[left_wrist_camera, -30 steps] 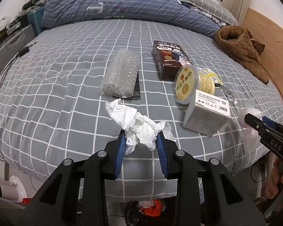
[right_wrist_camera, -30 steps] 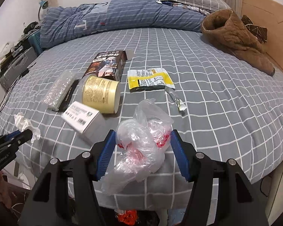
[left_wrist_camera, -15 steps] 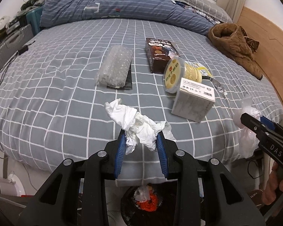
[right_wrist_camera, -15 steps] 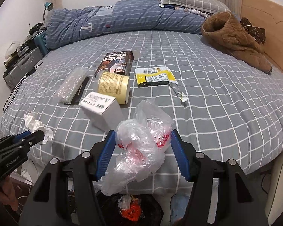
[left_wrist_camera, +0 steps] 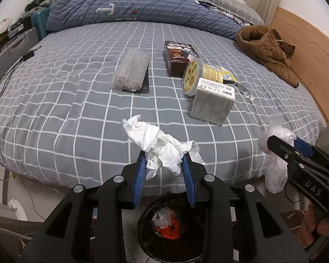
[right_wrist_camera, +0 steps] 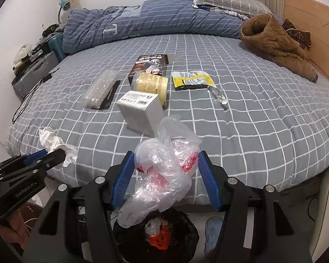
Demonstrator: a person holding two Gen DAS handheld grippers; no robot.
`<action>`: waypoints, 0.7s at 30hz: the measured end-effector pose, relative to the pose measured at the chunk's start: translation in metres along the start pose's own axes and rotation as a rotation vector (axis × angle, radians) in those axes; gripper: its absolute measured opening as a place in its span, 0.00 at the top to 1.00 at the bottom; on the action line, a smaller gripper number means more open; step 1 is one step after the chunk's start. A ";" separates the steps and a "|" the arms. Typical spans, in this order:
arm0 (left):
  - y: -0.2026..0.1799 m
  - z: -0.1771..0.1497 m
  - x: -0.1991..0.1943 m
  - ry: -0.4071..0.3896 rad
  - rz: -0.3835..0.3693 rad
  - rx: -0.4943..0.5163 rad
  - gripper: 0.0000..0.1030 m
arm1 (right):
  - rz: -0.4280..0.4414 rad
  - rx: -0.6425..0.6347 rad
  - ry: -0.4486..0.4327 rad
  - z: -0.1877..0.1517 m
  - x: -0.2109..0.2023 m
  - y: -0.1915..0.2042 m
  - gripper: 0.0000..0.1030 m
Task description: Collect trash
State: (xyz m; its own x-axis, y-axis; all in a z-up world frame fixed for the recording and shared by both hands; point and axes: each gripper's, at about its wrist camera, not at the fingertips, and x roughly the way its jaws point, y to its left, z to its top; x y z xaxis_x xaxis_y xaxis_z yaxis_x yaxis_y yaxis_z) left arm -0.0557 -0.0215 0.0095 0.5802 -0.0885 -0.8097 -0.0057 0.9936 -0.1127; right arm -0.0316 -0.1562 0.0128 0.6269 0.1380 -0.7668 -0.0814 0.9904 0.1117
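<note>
The left tongs (left_wrist_camera: 164, 164) are clamped on a crumpled white tissue (left_wrist_camera: 155, 144), and the right tongs (right_wrist_camera: 166, 171) are clamped on a crumpled clear plastic bag (right_wrist_camera: 164, 164) with red print. Both loads are held off the near edge of the bed (left_wrist_camera: 54, 109), above a black-lined trash bin (right_wrist_camera: 186, 239) on the floor, in which a white scrap and something orange are already seen. Neither piece has been released, so the drop is judged to be the step in hand.

Much is left on the bed: a bubble-wrap packet (left_wrist_camera: 131, 70) lying on a black sleeve, a dark snack box (left_wrist_camera: 177, 57), a round yellow-lidded tub (left_wrist_camera: 192, 76) on its side, a white carton (left_wrist_camera: 212, 103), a yellow wrapper (right_wrist_camera: 192, 80) and a small foil scrap (right_wrist_camera: 219, 96). The task is judged to be at an early stage.

In the left wrist view the yellow wrapper is mostly hidden behind the tub; it is shown whole only in the right wrist view. The tub's printed lid is seen only from the left, and a blue object beside the bin only from the right.
</note>
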 end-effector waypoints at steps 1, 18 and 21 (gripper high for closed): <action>0.000 -0.002 -0.001 0.000 0.000 0.000 0.70 | 0.001 0.001 0.001 -0.002 -0.001 0.001 0.44; -0.001 -0.049 -0.005 0.047 -0.008 -0.002 0.69 | -0.008 -0.012 0.034 -0.047 -0.011 0.016 0.44; 0.000 -0.058 -0.004 0.054 -0.004 -0.006 0.69 | -0.002 0.002 0.043 -0.056 -0.009 0.016 0.44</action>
State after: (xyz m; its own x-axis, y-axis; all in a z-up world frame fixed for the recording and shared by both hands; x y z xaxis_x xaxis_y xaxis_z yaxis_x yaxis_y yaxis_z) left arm -0.1046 -0.0251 -0.0208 0.5350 -0.0960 -0.8394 -0.0090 0.9928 -0.1194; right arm -0.0815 -0.1408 -0.0138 0.5930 0.1361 -0.7936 -0.0784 0.9907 0.1114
